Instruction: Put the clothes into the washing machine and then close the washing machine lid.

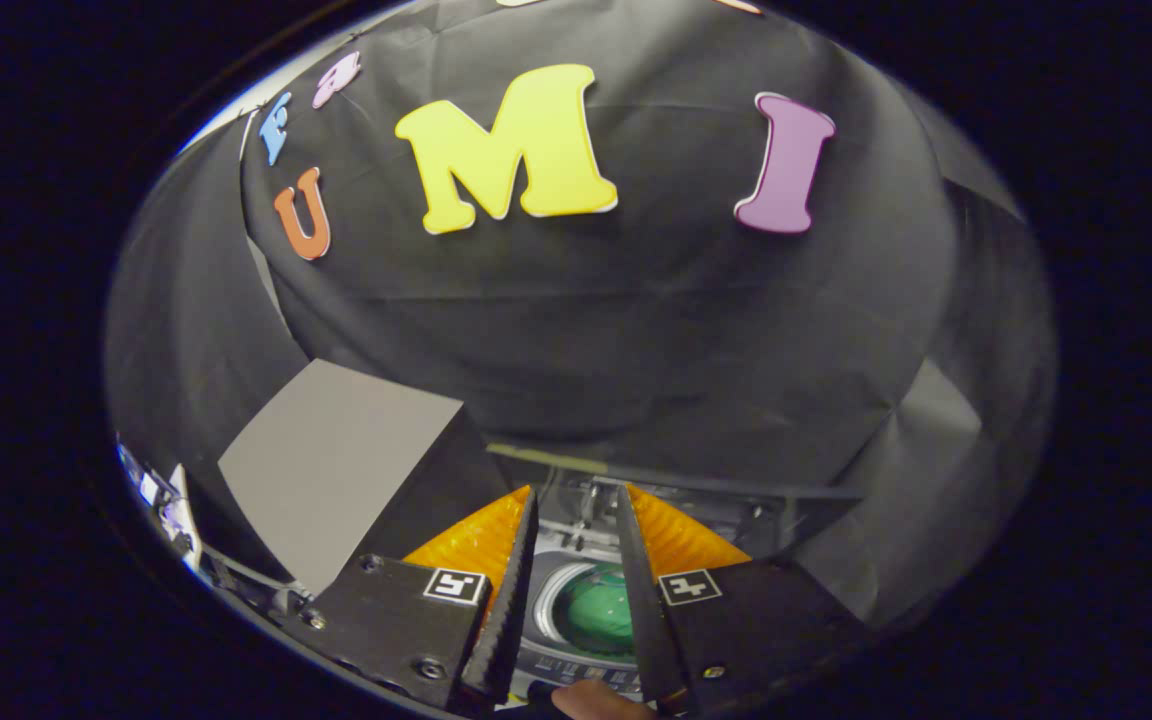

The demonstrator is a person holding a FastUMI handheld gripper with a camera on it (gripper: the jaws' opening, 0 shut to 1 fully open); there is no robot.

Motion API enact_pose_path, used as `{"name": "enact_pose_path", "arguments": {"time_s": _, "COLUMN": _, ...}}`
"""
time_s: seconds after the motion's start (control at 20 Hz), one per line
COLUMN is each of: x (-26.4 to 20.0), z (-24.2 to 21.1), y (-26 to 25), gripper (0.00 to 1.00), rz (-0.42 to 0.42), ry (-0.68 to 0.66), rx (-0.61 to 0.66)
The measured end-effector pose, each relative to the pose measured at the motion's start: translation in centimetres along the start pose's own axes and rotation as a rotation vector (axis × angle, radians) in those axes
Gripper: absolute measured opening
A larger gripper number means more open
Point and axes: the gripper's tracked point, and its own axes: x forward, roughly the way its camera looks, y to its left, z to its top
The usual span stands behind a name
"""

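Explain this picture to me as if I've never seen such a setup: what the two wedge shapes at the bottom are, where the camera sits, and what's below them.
The camera rides on a hand-held tool, a pair of tongs that a person carries, and it looks forward along the two fingers. Those are the two wedge shapes you see at the bottom. The lens is a fisheye, so straight things look bent.

The fingers stand apart with a gap between them, and nothing is held in it. Through that gap, below the tongs, you look down on a washing machine: a round opening with something green showing inside. I cannot tell from here whether that is clothing or a tinted lid. A fingertip of the person shows at the very bottom, by the machine's panel.

Beyond the fingers hangs the booth's black cloth wall, and to one side stands a plain grey board.
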Motion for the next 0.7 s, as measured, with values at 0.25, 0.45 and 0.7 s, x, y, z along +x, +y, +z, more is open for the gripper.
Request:
{"name": "enact_pose_path", "arguments": {"time_s": 0.25, "x": 1.3, "z": 4.2, "y": -1.0, "gripper": 0.49, "rz": -0.051, "ry": -0.108, "rx": -0.044}}
{"name": "enact_pose_path", "arguments": {"time_s": 0.45, "x": 3.6, "z": 6.3, "y": -1.3, "gripper": 0.49, "rz": -0.033, "ry": -0.183, "rx": -0.024}}
{"name": "enact_pose_path", "arguments": {"time_s": 0.7, "x": 7.9, "z": 6.8, "y": -3.2, "gripper": 0.5, "rz": -0.028, "ry": -0.198, "rx": 0.077}}
